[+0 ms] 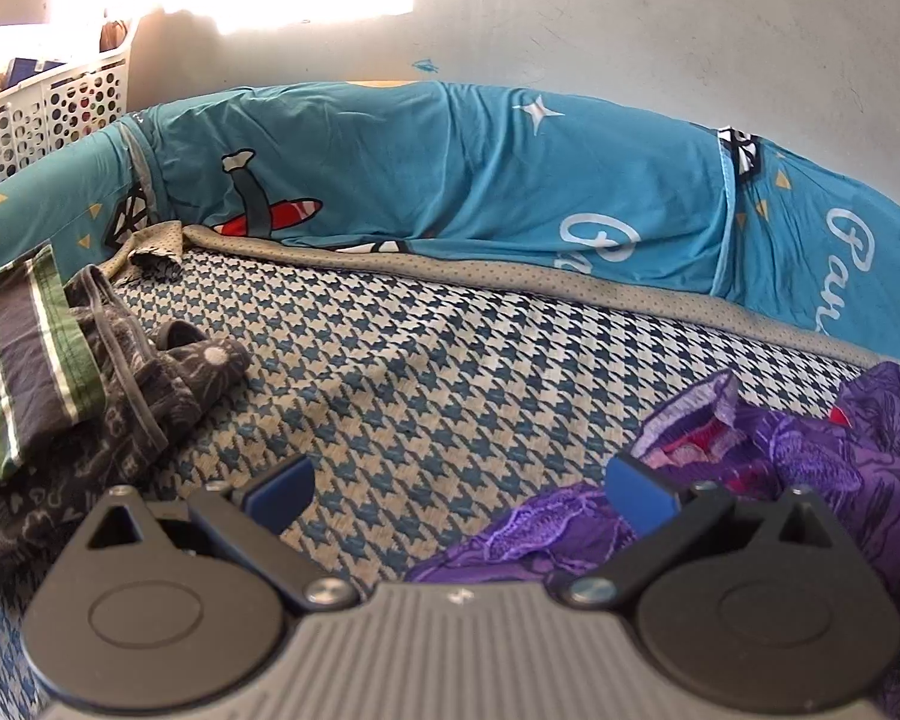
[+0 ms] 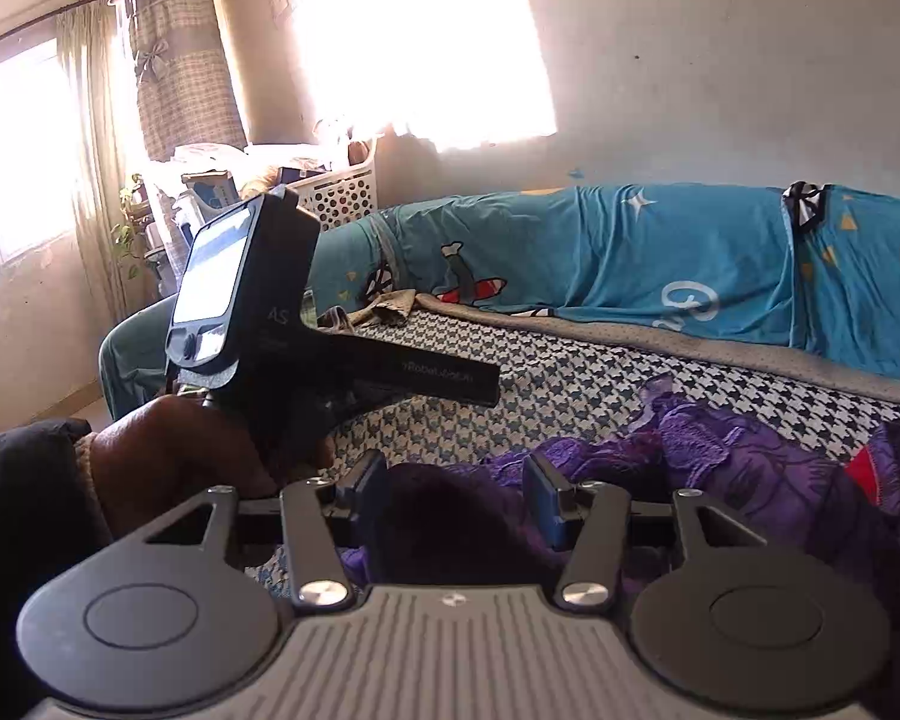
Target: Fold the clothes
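Both claws stand apart, the left claw [image 1: 459,489] empty beside the purple garment [image 1: 810,468]. Purple cloth lies between the right claw [image 2: 456,501] pads unpinched; closing now may bunch several layers.

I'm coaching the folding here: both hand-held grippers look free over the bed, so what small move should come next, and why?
Probably lower the right hand-held gripper and close it on an edge of the purple garment. It lies crumpled on the checked bed cover, and the left hand-held gripper is open over bare cover.
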